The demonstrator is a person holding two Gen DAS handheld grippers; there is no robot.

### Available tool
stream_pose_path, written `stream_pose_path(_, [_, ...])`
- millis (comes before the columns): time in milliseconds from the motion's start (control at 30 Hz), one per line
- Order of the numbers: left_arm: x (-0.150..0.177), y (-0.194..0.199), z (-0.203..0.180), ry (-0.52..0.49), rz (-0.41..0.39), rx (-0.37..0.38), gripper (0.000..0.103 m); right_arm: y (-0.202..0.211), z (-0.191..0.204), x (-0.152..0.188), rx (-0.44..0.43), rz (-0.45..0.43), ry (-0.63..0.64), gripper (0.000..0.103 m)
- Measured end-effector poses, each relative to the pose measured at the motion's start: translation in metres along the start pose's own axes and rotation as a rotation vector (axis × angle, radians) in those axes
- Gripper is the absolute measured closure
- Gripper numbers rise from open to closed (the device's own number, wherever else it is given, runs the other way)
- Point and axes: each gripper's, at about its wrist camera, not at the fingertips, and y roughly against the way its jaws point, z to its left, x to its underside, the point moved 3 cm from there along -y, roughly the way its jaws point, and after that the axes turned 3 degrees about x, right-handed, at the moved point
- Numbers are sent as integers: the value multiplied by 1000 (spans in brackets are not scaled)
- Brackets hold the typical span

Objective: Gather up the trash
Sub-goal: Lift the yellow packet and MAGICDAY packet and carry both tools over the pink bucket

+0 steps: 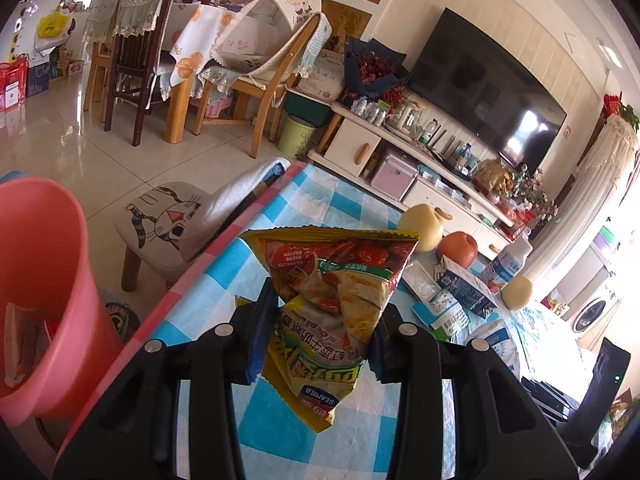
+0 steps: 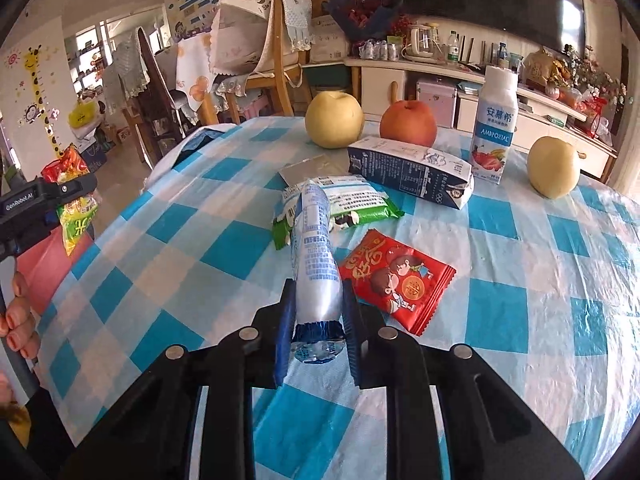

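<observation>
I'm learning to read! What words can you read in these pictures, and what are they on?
"SEAMILD": on the yellow snack bag held in the left gripper, upside down.
"GenRobot.AI": on the side of the left gripper, seen from the right wrist view.
"AMBROSIAL": on the white yogurt bottle, under Chinese characters.
The carton, green wrapper, red packet and the blue-and-white pouch in the right gripper: print too small to read.

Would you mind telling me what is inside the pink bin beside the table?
In the left wrist view, the pink bin holds what looks like a flattened beige wrapper or paper against its inner wall, with a red scrap beside it. The bin's bottom is hidden by its rim and the left claw.
</observation>
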Motion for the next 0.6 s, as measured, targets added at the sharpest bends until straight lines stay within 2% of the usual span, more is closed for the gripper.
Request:
stream_pose_path(133, [-8, 15, 10, 27, -45, -2, 62, 11, 27, -12, -69, -28, -6, 79])
stream_pose_path(267, [-16, 31, 26, 70, -95, -25, 62, 16, 74, -27, -160, -48, 24, 79])
stream_pose_path(400, [-26, 52, 49, 113, -170, -101, 62, 17, 124, -42, -261, -59, 55, 79])
stream_pose_path(533, [-36, 75, 76, 158, -254, -223, 62, 14, 182, -58, -370, -56, 97, 79])
stream_pose_path(600, [-37, 84, 96, 215, -281, -276, 62, 10, 214, -64, -425, -45, 122, 79])
